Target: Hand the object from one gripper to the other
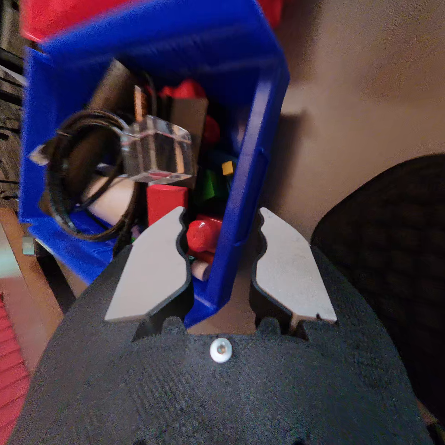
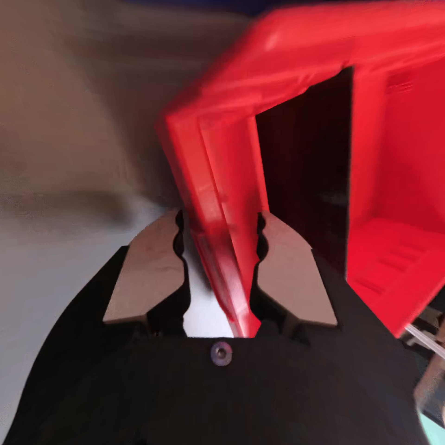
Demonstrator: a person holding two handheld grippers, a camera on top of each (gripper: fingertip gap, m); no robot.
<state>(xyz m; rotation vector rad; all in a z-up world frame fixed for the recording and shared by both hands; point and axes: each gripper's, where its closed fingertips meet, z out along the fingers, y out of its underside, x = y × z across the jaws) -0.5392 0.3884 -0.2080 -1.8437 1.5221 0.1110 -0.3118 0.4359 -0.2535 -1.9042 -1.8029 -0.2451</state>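
My left gripper [image 1: 222, 212] is open and straddles the right wall of a blue bin [image 1: 168, 36]. The wall runs between the fingers, close to the left one and apart from the right one. The bin holds a coiled black cable [image 1: 72, 168], a clear plastic block [image 1: 156, 151], a red block [image 1: 166, 202], a glossy red piece [image 1: 202, 234] and a beige cylinder [image 1: 201, 269]. My right gripper [image 2: 220, 213] is open and straddles the left wall of an empty red bin [image 2: 313, 48]. That wall lies against the right finger. Both views are blurred.
Part of a red bin [image 1: 60, 16] shows behind the blue one. A large dark rounded object [image 1: 385, 240] sits at the right of the left wrist view. A brown surface [image 1: 361, 72] lies behind the bins. Wooden and black frame parts [image 1: 36, 265] are at lower left. There is about 25 cm between the tips of the two grippers.
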